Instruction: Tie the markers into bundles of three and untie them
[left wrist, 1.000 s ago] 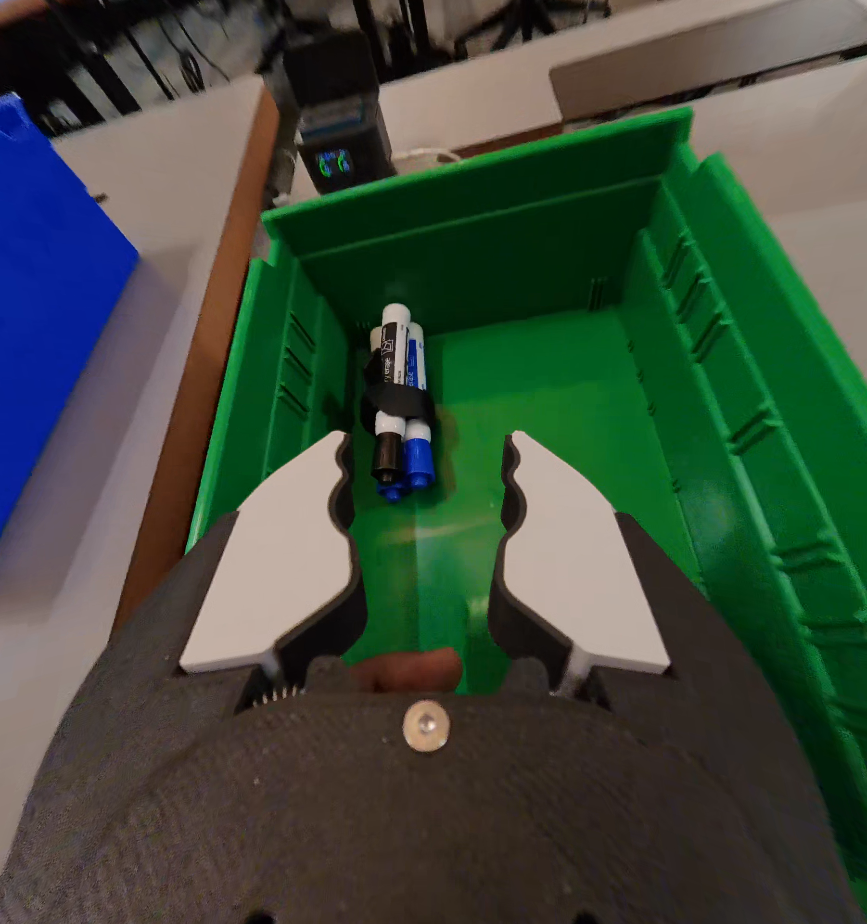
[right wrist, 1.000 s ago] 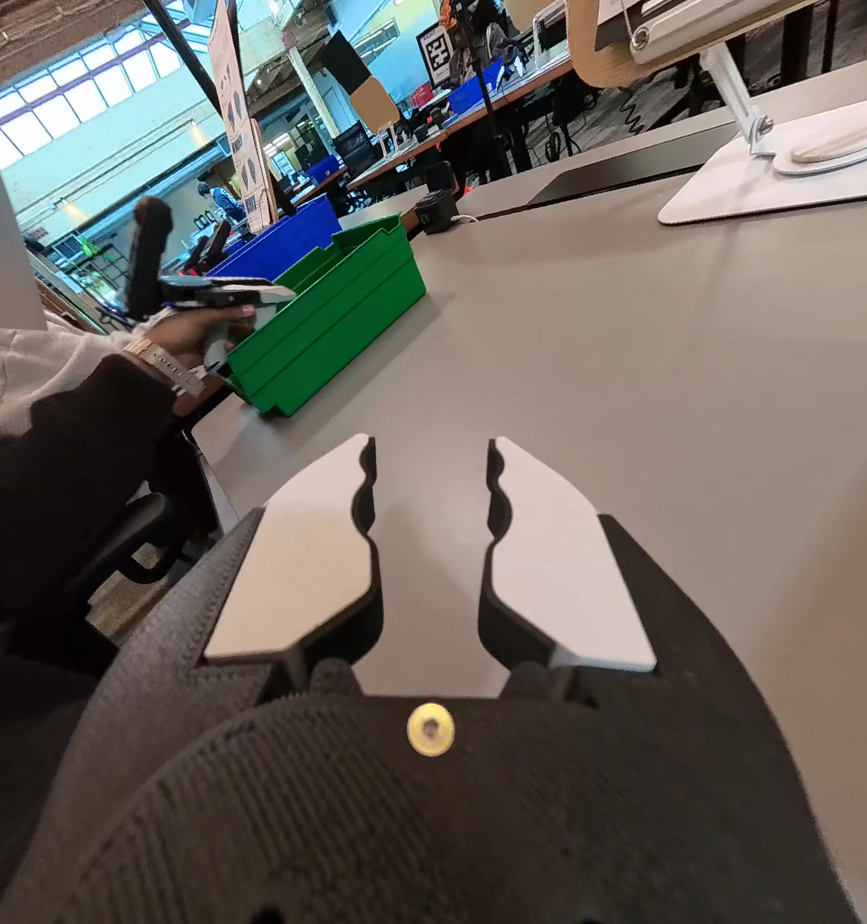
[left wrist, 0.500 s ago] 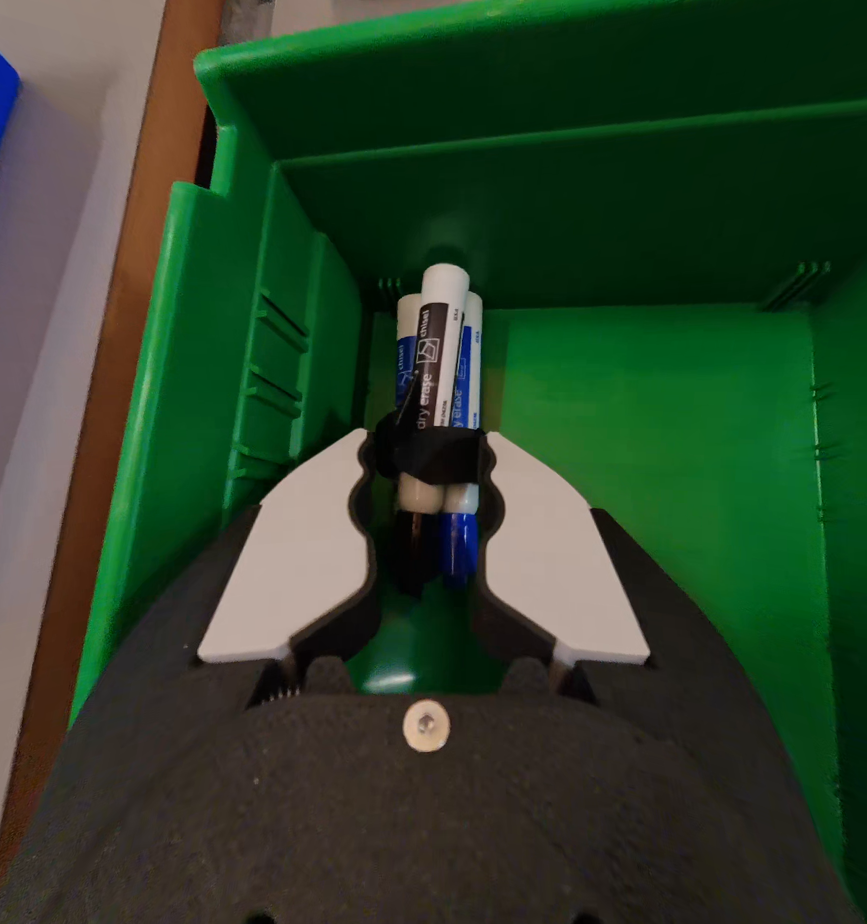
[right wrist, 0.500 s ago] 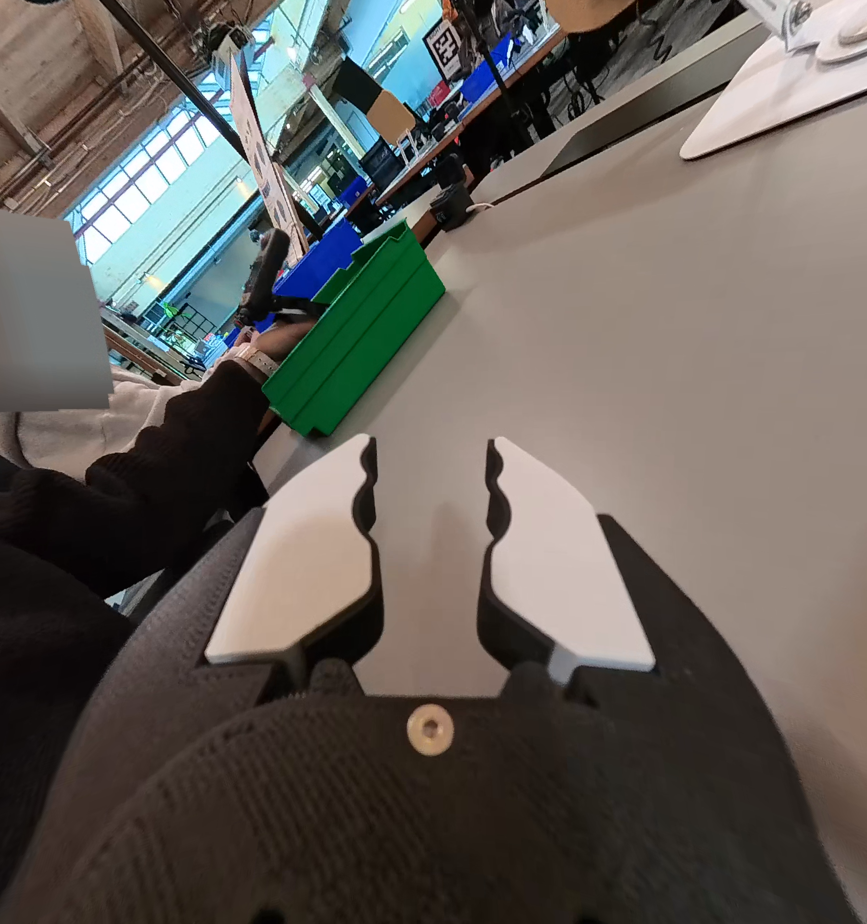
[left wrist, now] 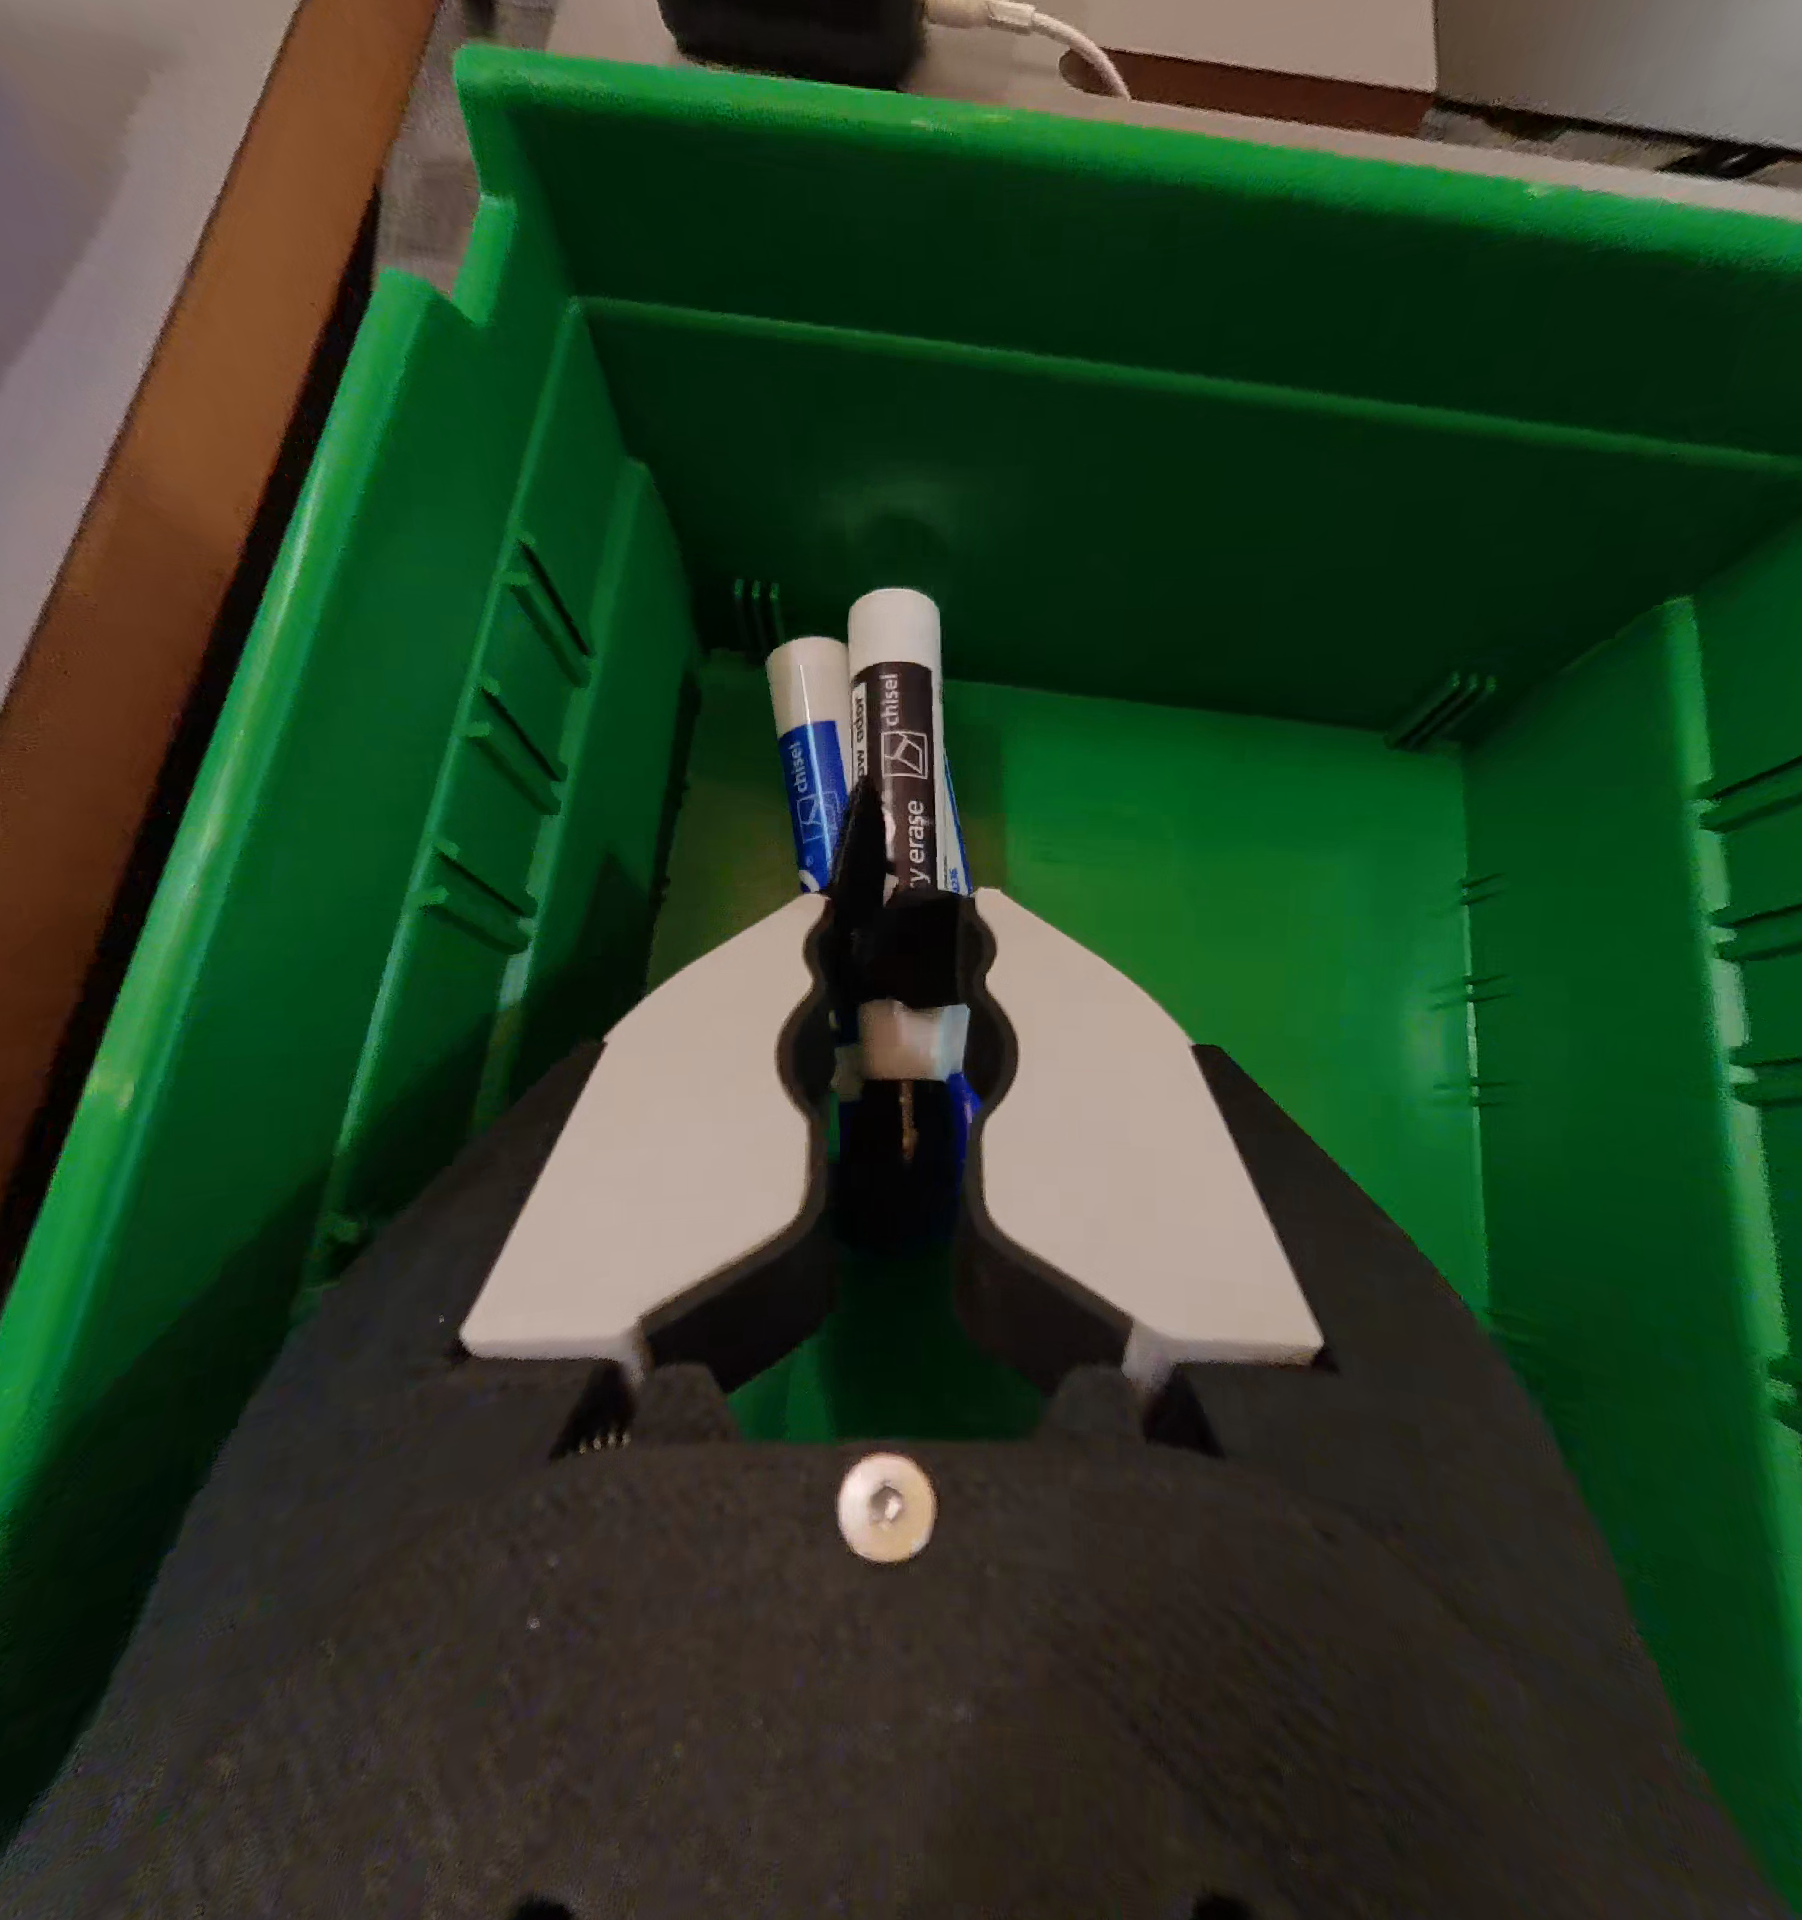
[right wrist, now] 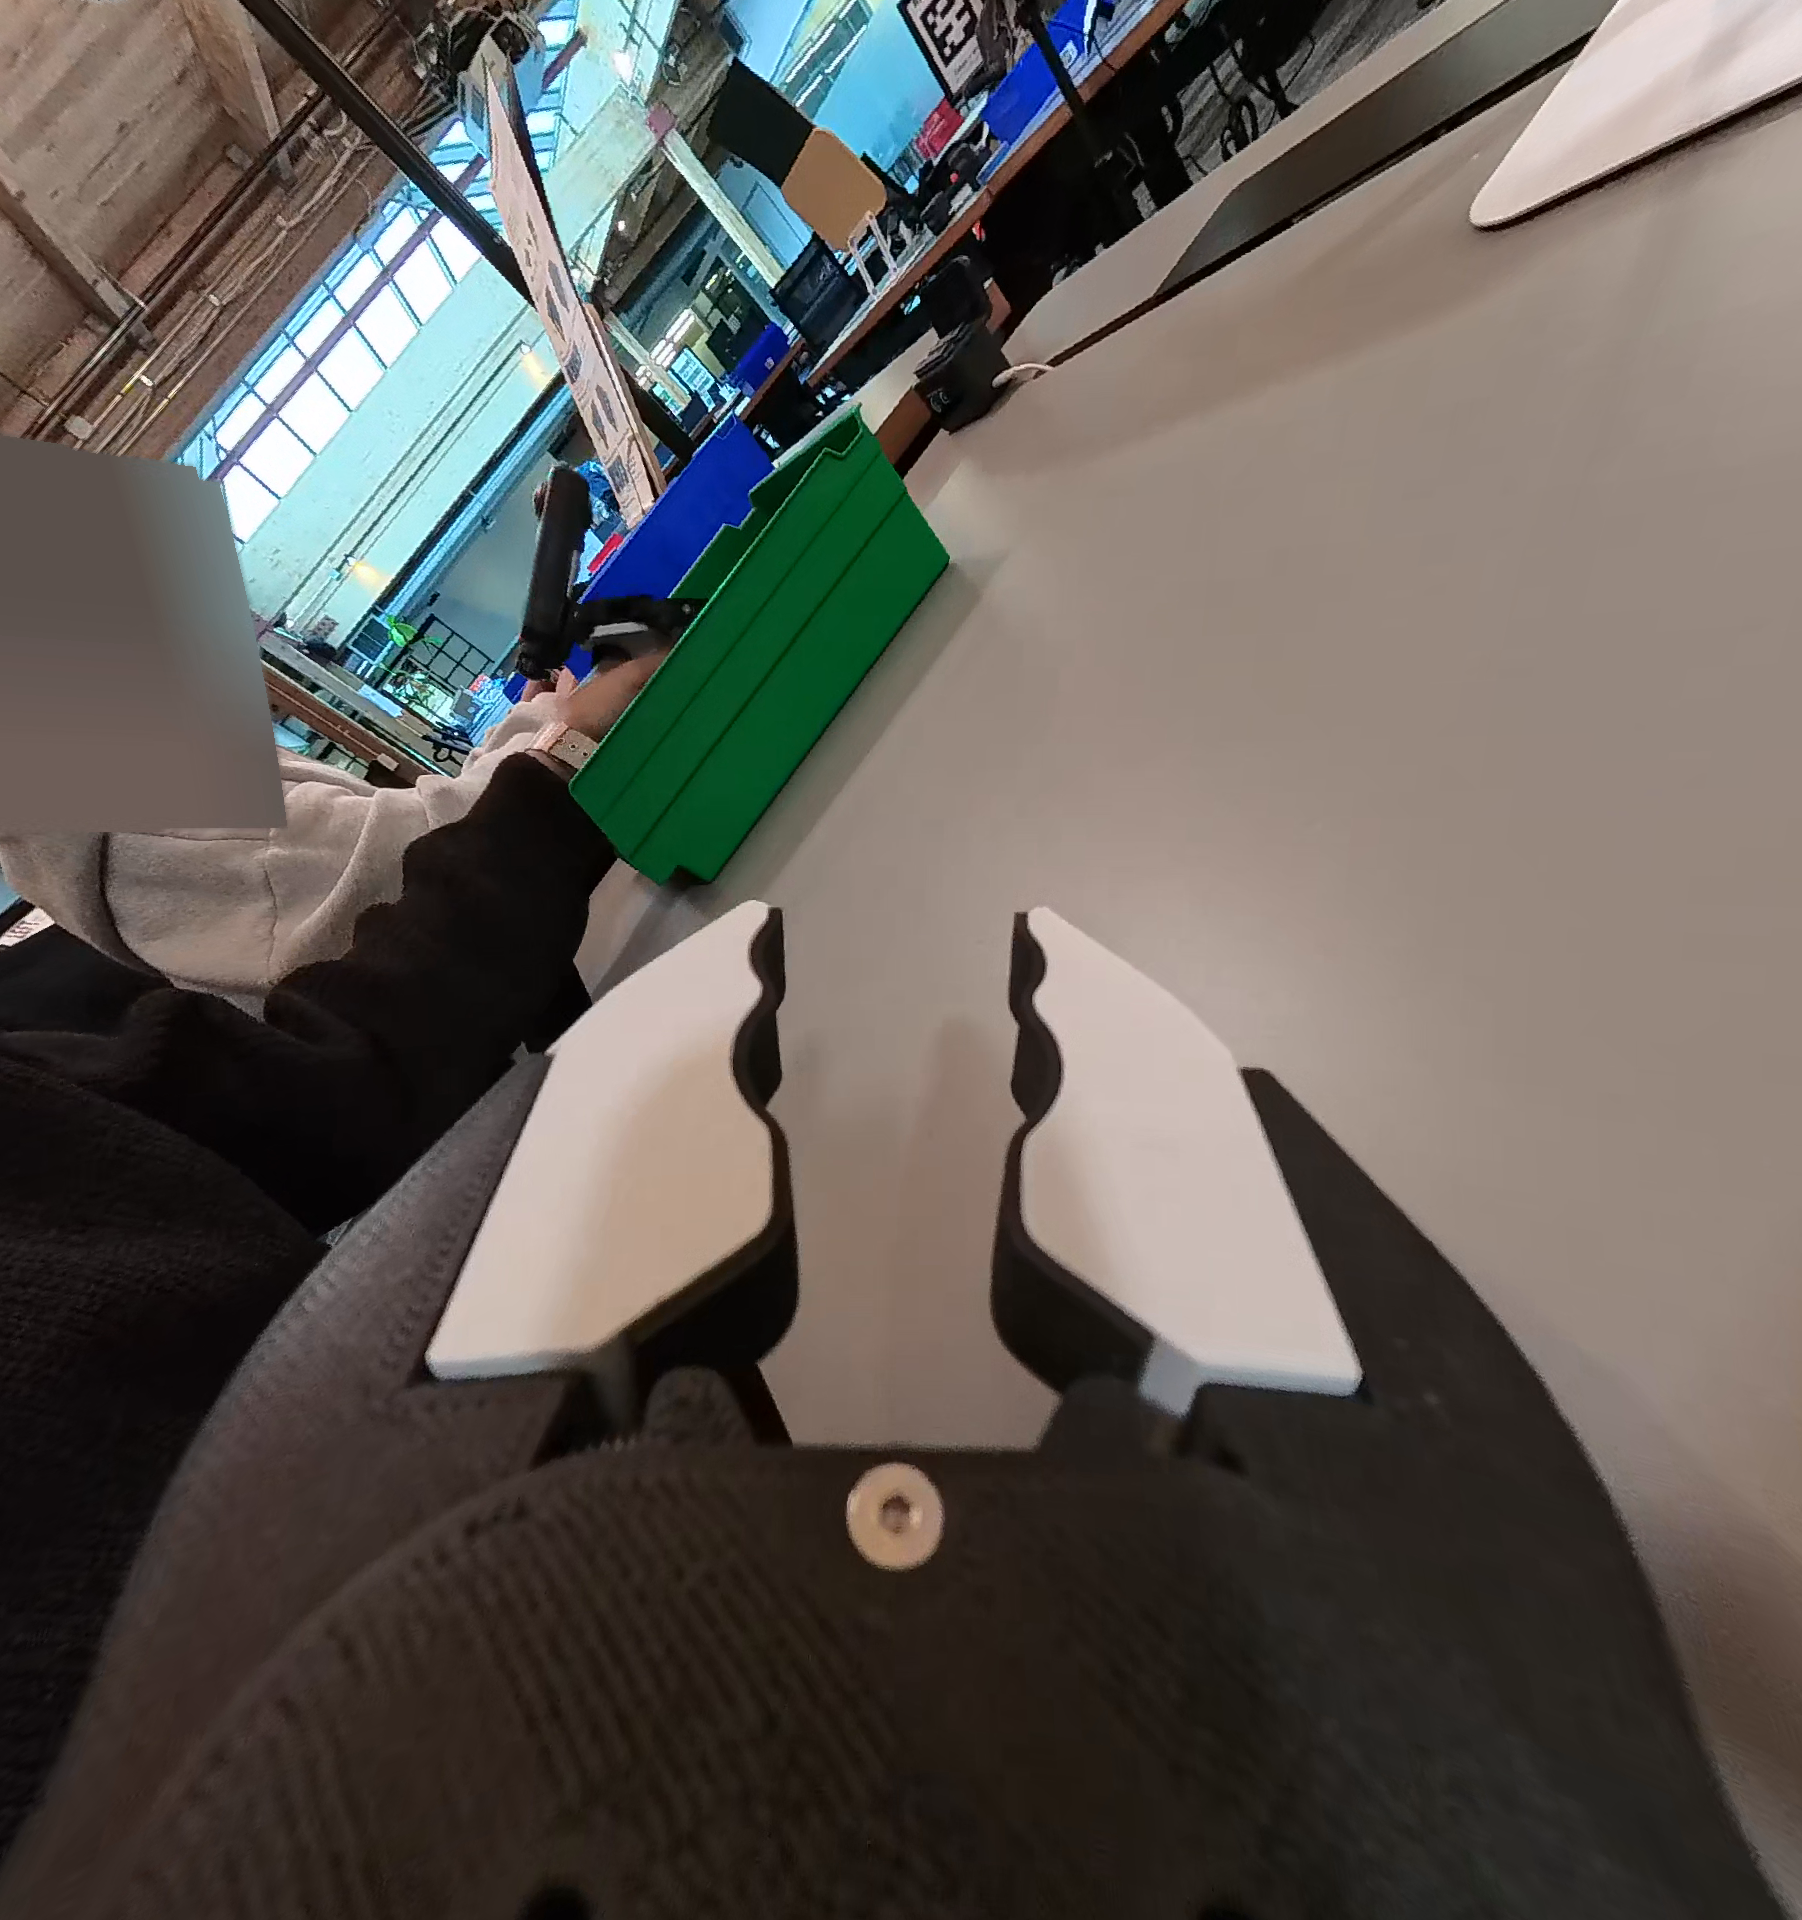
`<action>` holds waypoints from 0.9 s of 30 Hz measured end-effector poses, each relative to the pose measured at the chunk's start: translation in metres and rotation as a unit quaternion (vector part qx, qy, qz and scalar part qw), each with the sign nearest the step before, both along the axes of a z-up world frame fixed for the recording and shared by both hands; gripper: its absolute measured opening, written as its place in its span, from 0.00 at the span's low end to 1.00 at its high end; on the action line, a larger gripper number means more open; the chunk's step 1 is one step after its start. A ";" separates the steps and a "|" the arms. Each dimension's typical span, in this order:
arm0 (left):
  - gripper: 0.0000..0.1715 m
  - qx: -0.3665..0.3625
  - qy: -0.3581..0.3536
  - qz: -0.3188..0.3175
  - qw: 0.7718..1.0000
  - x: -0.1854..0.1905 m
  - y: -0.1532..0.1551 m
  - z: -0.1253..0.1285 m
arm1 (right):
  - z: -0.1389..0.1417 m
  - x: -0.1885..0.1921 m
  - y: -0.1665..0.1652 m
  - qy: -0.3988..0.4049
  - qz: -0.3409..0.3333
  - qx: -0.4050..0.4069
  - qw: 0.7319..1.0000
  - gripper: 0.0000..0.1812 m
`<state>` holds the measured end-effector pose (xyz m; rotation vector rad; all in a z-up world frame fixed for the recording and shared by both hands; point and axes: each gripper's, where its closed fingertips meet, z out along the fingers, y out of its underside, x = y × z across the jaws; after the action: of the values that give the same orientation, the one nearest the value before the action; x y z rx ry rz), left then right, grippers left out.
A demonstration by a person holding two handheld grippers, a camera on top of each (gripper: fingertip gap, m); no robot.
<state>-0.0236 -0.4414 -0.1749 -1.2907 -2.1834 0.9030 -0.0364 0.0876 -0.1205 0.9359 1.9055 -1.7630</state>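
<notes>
Green plastic bin [left wrist: 1240, 582] filling the left wrist view, with the left gripper [left wrist: 899, 914] reaching down inside it, white fingers [left wrist: 699, 1132] now clamped tight on a bundle of markers [left wrist: 892, 769] bound by a black strap [left wrist: 902, 951]. One second ago spread wide above the bundle lying on the bin floor; half a second ago only flanking the strap; now pinching at the strap, with the marker barrels pointing away toward the far left corner of the bin. One black-labelled barrel on top, blue-labelled ones beside and beneath it, caps tucked back between the fingers. Impossible to tell whether the bundle is raised off the bin floor. Right gripper [right wrist: 895, 925] held low over a bare grey tabletop [right wrist: 1396, 727], fingers [right wrist: 648, 1164] apart with nothing between, unchanged in spread, well apart from the bin seen farther off at the table's left edge. A person's dark sleeve [right wrist: 440, 935] stretching toward that bin. Blue bin [right wrist: 684, 499] just behind the green one. Beyond, a large workshop hall with high windows [right wrist: 325, 374], exposed beams and rows of desks.
</notes>
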 end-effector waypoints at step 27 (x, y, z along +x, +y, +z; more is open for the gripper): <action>0.11 -0.097 0.174 -0.331 0.922 0.000 0.264 0.173 | 0.013 0.008 0.010 0.110 0.007 0.047 0.993 0.22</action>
<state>-0.0237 -0.1772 -0.0020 -1.6588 -1.2701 0.9737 -0.0288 0.0974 -0.1077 0.7827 2.1422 -1.8483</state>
